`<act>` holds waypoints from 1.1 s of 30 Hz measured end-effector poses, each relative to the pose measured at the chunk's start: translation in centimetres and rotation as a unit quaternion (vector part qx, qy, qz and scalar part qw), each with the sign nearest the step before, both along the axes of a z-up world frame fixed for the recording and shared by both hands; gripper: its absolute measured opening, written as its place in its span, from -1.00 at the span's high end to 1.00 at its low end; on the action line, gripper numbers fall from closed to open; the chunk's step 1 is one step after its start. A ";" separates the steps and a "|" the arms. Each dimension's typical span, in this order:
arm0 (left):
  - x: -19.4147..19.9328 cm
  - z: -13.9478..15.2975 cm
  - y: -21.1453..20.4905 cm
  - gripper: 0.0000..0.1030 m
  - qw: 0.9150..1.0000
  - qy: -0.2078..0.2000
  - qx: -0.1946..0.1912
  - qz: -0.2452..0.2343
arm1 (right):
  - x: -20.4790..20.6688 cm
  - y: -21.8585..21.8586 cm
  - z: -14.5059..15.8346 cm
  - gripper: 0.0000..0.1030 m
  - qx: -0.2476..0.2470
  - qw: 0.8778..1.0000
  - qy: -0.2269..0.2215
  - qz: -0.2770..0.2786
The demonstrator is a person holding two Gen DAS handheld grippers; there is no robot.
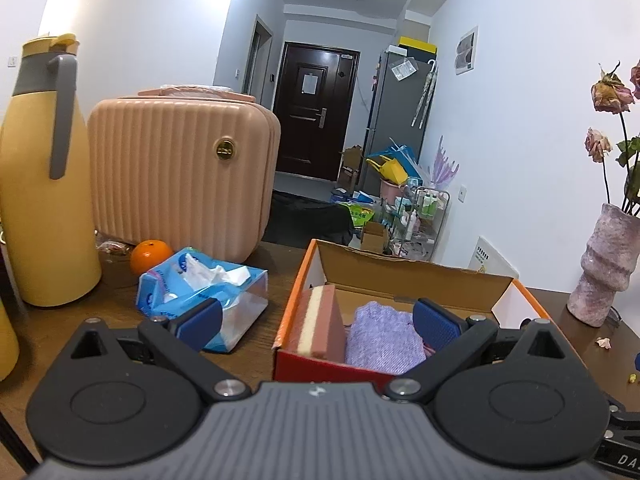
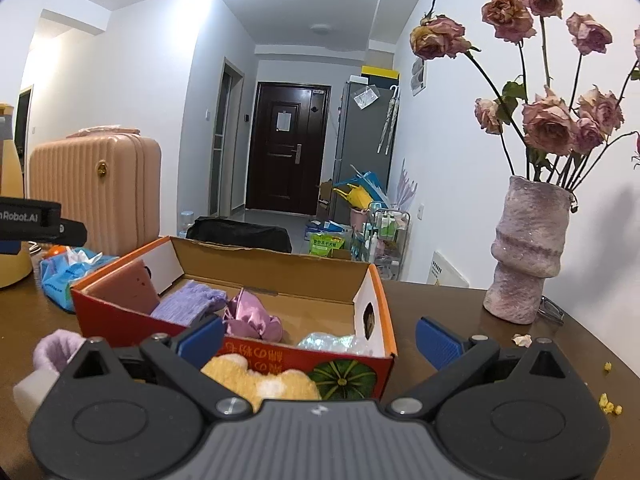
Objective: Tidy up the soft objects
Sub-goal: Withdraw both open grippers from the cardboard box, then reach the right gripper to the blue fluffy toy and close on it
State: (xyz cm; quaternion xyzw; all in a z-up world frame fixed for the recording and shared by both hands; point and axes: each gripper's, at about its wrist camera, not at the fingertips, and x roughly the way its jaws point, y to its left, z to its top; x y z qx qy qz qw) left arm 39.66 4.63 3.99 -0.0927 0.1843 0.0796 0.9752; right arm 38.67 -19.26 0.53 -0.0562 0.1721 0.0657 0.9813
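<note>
Grippers wide over brown table

Left wrist: left gripper [image 1: 316, 322] gaped empty above the box [image 1: 520, 292] holding sponge [image 1: 322, 322] and purple cloth [image 1: 382, 338]; hallway behind.

Right wrist: right gripper [image 2: 320, 338] spread empty; yellow plush [image 2: 264, 382] lay outside the box, satin bundle [image 2: 252, 318] inside.

Matt cardboard box [image 2: 280, 276] holds fuzzy purple cloth [image 2: 186, 304], glossy satin [image 2: 250, 318].

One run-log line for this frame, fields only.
left gripper: open, empty | right gripper: open, empty | box: sponge, purple cloth, satin piece | yellow plush: outside box
</note>
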 end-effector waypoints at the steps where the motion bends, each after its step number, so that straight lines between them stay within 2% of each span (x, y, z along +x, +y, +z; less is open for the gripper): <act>1: -0.3 0.0 0.1 -1.00 1.000 0.000 0.000 0.000 | -0.2 0.0 -0.1 -0.99 0.000 1.000 0.000 0.000; 22: -6.5 -1.5 -0.3 -1.00 1.000 -0.001 0.022 -0.018 | -7.0 -1.1 -0.9 -1.00 -0.001 1.000 -0.009 0.007; 33: -9.9 -2.6 -1.9 -1.00 0.999 0.005 0.033 -0.039 | -9.6 -2.2 -1.6 -1.00 0.005 1.000 0.006 0.006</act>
